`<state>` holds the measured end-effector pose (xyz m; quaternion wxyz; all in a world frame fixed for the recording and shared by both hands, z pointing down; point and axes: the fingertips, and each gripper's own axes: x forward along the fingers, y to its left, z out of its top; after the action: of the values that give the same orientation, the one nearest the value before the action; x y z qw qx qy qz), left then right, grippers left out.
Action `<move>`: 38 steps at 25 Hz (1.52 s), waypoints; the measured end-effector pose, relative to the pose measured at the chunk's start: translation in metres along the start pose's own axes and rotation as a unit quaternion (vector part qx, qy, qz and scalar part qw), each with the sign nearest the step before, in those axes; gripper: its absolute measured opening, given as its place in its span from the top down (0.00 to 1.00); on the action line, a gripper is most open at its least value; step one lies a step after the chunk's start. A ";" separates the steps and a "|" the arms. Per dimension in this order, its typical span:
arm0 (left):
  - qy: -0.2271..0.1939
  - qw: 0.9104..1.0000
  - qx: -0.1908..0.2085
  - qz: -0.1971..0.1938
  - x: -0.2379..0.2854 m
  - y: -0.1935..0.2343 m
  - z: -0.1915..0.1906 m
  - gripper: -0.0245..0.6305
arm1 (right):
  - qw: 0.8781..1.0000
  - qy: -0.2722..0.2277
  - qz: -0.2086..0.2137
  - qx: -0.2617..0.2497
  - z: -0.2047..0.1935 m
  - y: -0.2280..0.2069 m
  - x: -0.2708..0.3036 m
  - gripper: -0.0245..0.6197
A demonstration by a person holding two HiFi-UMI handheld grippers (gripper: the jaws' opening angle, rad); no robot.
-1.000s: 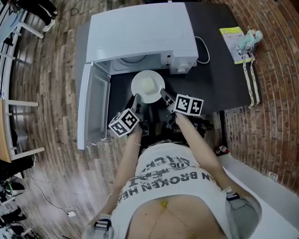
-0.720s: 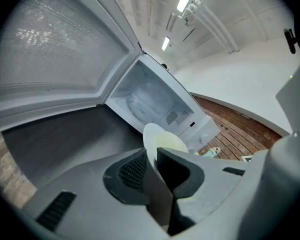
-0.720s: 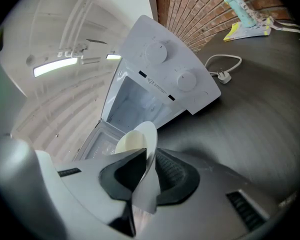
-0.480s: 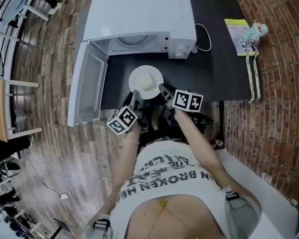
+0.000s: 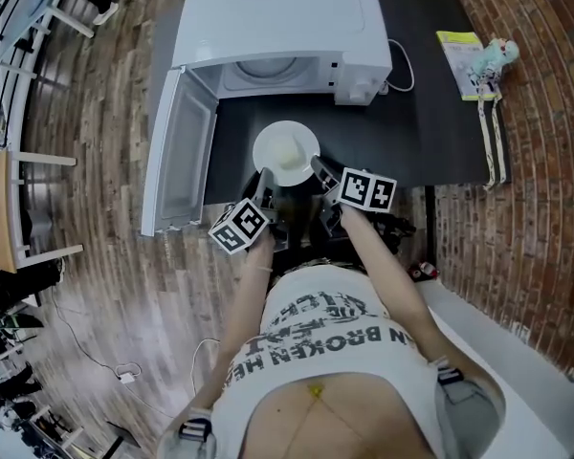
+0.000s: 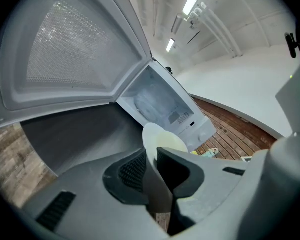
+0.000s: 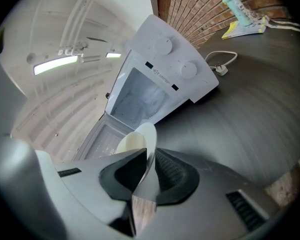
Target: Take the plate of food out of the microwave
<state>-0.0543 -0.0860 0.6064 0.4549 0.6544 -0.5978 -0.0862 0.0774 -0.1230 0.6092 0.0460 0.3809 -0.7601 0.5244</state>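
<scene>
Now holding the plate of food (image 5: pixel 285 153) outside the microwave (image 5: pixel 277 27), over the dark table (image 5: pixel 430 113), just on the near side of the open cavity. Pinching its near-left rim between the jaws of the left gripper (image 5: pixel 265 180), both pressed on the edge. Pinching its near-right rim the same way with the right gripper (image 5: pixel 318 170). With the door (image 5: pixel 177 156) swung wide open at the left.

A white plate (image 5: pixel 285 151) of pale food is over the dark table (image 5: pixel 430 113), before the microwave (image 5: pixel 277 27) with its door (image 5: pixel 177 156) swung wide, held at opposite rims by the left gripper (image 5: pixel 264 184) and right gripper (image 5: pixel 318 168).
</scene>
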 end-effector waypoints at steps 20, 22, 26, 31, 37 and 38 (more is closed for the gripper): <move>0.059 0.996 0.008 -0.067 -0.026 0.048 0.038 0.86 | 0.994 -0.087 -0.051 0.030 -0.043 0.050 0.023 0.89; 0.069 0.995 0.011 -0.073 -0.028 0.052 0.036 0.86 | 0.993 -0.095 -0.056 0.036 -0.050 0.050 0.023 0.89; 0.083 0.993 0.017 -0.078 -0.034 0.059 0.031 0.86 | 0.991 -0.105 -0.066 0.048 -0.063 0.049 0.020 0.89; 0.076 0.993 0.017 -0.089 -0.036 0.052 0.031 0.86 | 0.991 -0.105 -0.060 0.050 -0.065 0.048 0.017 0.89; 0.060 0.996 0.014 -0.068 -0.032 0.043 0.021 0.86 | 0.995 -0.081 -0.055 0.035 -0.053 0.040 0.005 0.89; 0.056 0.996 0.012 -0.066 -0.032 0.039 0.019 0.86 | 0.995 -0.076 -0.055 0.031 -0.051 0.038 0.003 0.89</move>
<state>-0.1029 -0.0625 0.6096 0.4731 0.7015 -0.5281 -0.0720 0.0345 -0.0757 0.6042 0.0052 0.4619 -0.7228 0.5139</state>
